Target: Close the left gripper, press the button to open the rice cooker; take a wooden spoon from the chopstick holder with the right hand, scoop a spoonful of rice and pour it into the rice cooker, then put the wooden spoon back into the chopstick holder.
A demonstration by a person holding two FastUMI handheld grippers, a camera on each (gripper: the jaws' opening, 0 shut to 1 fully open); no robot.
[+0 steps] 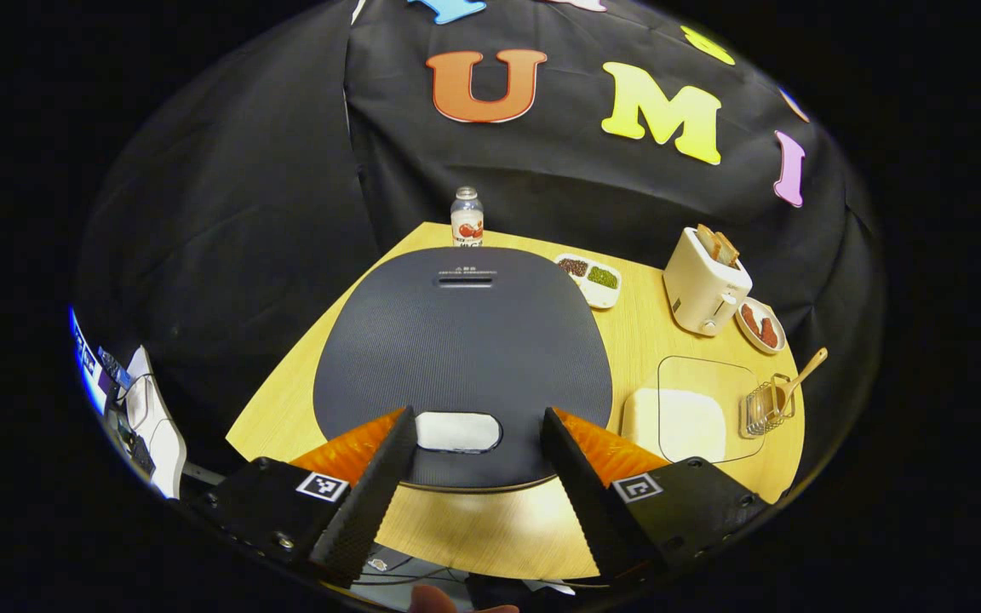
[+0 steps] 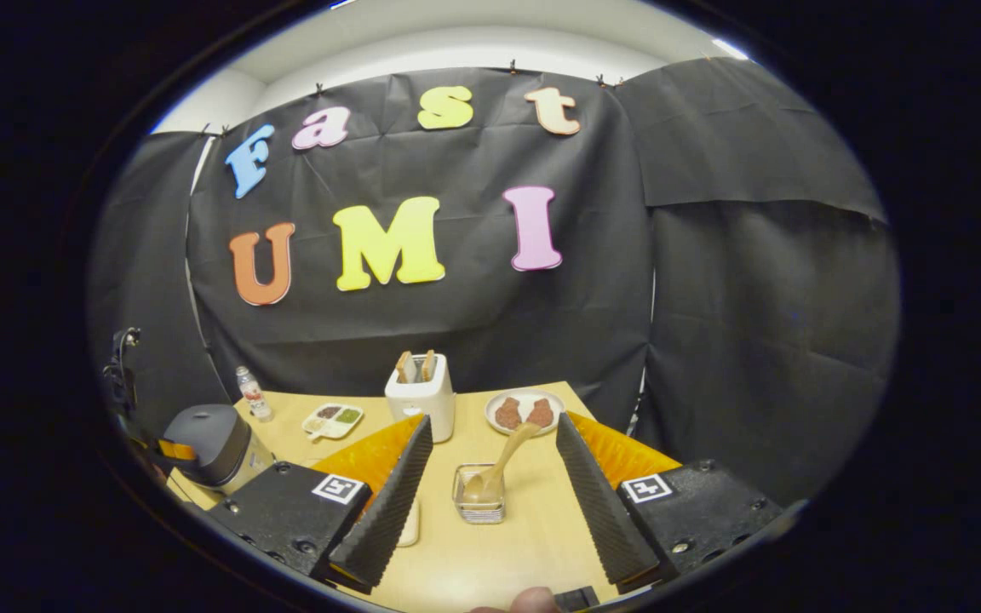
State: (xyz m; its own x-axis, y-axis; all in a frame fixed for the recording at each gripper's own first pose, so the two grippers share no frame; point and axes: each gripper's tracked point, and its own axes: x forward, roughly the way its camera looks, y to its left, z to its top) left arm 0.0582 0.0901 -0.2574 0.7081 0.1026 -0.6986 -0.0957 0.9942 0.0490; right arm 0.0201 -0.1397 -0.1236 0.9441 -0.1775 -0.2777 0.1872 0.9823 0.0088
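The rice cooker (image 1: 462,358) sits right under my left gripper (image 1: 478,455), lid down, its dark top facing me and the pale oblong button (image 1: 457,432) at the near edge of the lid. The button lies between my left fingers, which stand spread wide on either side of it, touching nothing. I judge the first step is not done: the fingers must come together before they can serve as one blunt tip for pressing. I hold that hand above the button so the push can go straight down. To the cooker's right, on the wooden table (image 1: 627,332), is a clear lidded box of rice (image 1: 685,415), and just beside that the wire chopstick holder (image 1: 768,407) with the wooden spoon (image 1: 797,380) leaning out of it, handle up and away. My right gripper (image 2: 493,481) is lined up on that holder (image 2: 479,494): the spoon (image 2: 503,464) stands between the spread fingers but farther off, not gripped. I keep this hand waiting there, open, so it is ready once the lid is up. Farther back stand a toaster (image 2: 421,396) with bread in its slots, a plate (image 2: 526,412) of something reddish-brown, a small divided dish (image 2: 333,419) and a bottle (image 2: 253,394) near the wall. The cooker (image 2: 214,444) shows at the far left in the right gripper view.
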